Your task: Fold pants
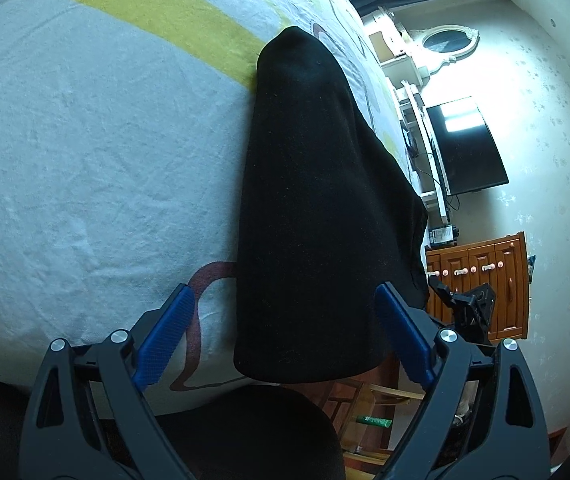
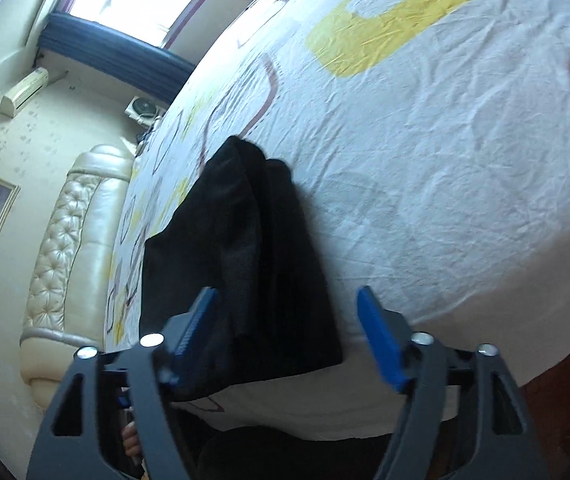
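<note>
While my left gripper [image 1: 285,332] gaped wide, gripping nothing, black pants [image 1: 317,216] lay folded between its blue fingers [image 1: 163,334] near edge of patterned bedsheet [image 1: 85,152]. My right gripper [image 2: 289,336] likewise spread, empty, over same pants [image 2: 241,264]; cream tufted headboard [image 2: 69,240] beyond.

Both 2 wrist views look down close at the pants [image 1: 317,208] [image 2: 245,264] (shared) on the bed [image 1: 85,160] [image 2: 445,160].

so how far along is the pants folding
Done: the black pants lie on the bed sheet as a narrow strip, and the right wrist view shows layers already stacked. In hand: nothing; the left gripper and right gripper are both open around the near end. Left: probably folding the strip across its length.
</note>
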`<state>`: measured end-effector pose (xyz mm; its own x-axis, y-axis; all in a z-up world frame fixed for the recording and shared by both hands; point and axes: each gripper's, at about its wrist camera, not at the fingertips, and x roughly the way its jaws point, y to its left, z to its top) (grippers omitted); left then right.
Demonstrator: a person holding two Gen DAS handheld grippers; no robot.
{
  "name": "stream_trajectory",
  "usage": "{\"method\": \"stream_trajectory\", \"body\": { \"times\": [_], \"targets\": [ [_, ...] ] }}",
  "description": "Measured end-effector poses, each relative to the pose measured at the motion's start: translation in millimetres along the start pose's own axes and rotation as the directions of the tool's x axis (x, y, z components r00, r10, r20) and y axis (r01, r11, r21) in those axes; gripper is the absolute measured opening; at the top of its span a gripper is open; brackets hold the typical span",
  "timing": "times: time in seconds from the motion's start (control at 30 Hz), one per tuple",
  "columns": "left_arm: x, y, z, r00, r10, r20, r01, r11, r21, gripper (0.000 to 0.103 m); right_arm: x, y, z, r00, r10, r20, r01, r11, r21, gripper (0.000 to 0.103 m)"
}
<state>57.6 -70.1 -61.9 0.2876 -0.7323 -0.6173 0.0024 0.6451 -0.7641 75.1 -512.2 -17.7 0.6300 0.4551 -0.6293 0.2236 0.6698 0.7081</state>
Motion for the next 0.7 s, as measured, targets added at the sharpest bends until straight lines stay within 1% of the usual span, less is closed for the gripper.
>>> {"method": "stream_trajectory", "body": {
  "times": [0.03, 0.07, 0.17, 0.23, 0.33, 0.37, 0.43, 0.6, 0.67, 0.7],
  "targets": [
    [1, 1, 0, 1.000, -0.006, 0.003, 0.007, 1.000, -0.008, 0.094, -2, -6, -1, 1.000, 0.022, 0.010, -0.022, 1.000, 0.018, 0.076],
    [1, 1, 1, 1.000, -0.016, 0.007, 0.017, 1.000, -0.016, 0.095, -2, -13, -1, 0.998, 0.070, 0.000, -0.070, 0.996, 0.050, 0.076],
    [0, -1, 0, 0.999, -0.029, 0.023, 0.030, 0.999, -0.030, 0.096, 6, -30, -10, 0.979, 0.202, -0.040, -0.195, 0.971, 0.142, 0.077],
    [0, -2, -1, 0.999, -0.044, 0.030, 0.045, 0.998, -0.033, 0.096, 15, -35, -15, 0.967, 0.247, -0.069, -0.232, 0.958, 0.168, 0.077],
    [4, -3, -2, 0.995, -0.102, 0.017, 0.103, 0.993, -0.060, 0.096, 24, -37, -22, 0.944, 0.320, -0.081, -0.299, 0.933, 0.200, 0.079],
    [6, -4, -2, 0.993, -0.114, 0.013, 0.115, 0.991, -0.067, 0.096, 26, -35, -22, 0.941, 0.329, -0.082, -0.307, 0.929, 0.208, 0.081],
    [9, -5, -1, 0.994, -0.110, 0.016, 0.110, 0.991, -0.072, 0.096, 26, -32, -22, 0.939, 0.335, -0.079, -0.314, 0.927, 0.204, 0.083],
    [10, -7, -1, 0.991, -0.131, 0.022, 0.132, 0.988, -0.081, 0.096, 25, -34, -19, 0.929, 0.360, -0.083, -0.334, 0.916, 0.223, 0.083],
    [11, -7, -1, 0.991, -0.136, 0.019, 0.137, 0.987, -0.081, 0.096, 24, -33, -20, 0.931, 0.354, -0.092, -0.328, 0.920, 0.215, 0.083],
    [12, -8, -1, 0.991, -0.130, 0.018, 0.131, 0.988, -0.077, 0.096, 24, -32, -17, 0.936, 0.339, -0.098, -0.316, 0.928, 0.200, 0.083]
  ]
}}
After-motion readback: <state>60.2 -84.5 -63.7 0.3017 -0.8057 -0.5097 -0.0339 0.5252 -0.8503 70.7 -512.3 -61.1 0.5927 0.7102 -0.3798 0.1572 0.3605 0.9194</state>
